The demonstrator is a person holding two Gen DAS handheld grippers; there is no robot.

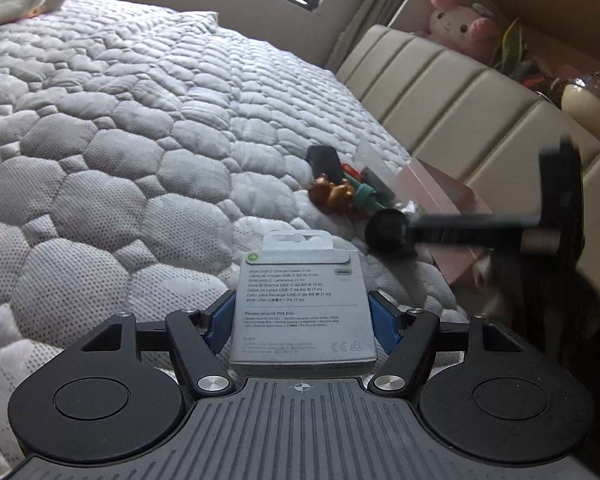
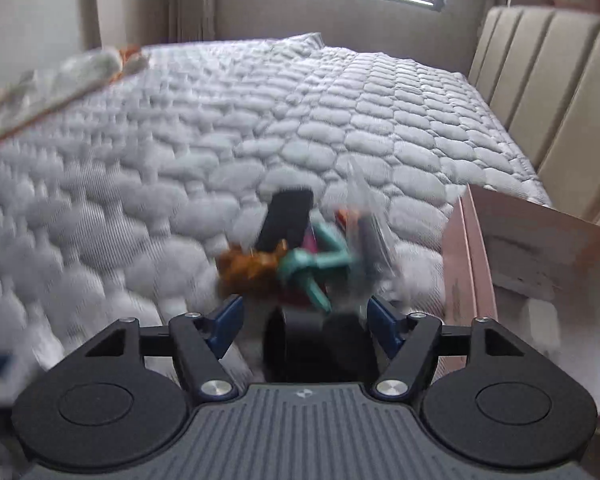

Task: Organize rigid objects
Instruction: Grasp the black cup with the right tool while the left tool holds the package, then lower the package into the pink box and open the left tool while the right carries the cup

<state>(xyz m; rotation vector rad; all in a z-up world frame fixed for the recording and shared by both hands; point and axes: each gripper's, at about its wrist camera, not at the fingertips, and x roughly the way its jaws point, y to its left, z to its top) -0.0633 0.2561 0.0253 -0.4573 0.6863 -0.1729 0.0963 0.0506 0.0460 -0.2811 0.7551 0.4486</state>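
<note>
The left gripper (image 1: 302, 318) has its blue pads closed against both sides of a white USB-C charge cable box (image 1: 302, 300), held upright with the printed back facing the camera, above the quilted mattress (image 1: 100, 160). In the right wrist view, blurred throughout, the right gripper (image 2: 302, 320) stands partly open with a round black object (image 2: 300, 340) between its jaws; whether the pads press on it I cannot tell. Just beyond lies a small heap on the mattress: a brown bear figurine (image 1: 332, 194), a teal plastic figure (image 2: 312, 268), a black rectangular case (image 1: 326, 160) and a clear plastic bag (image 2: 364, 200). A pink cardboard box (image 2: 520, 248) stands to the right of the heap, against the beige padded headboard (image 1: 440, 92). A pink plush toy (image 1: 460, 24) sits on the ledge behind
</note>
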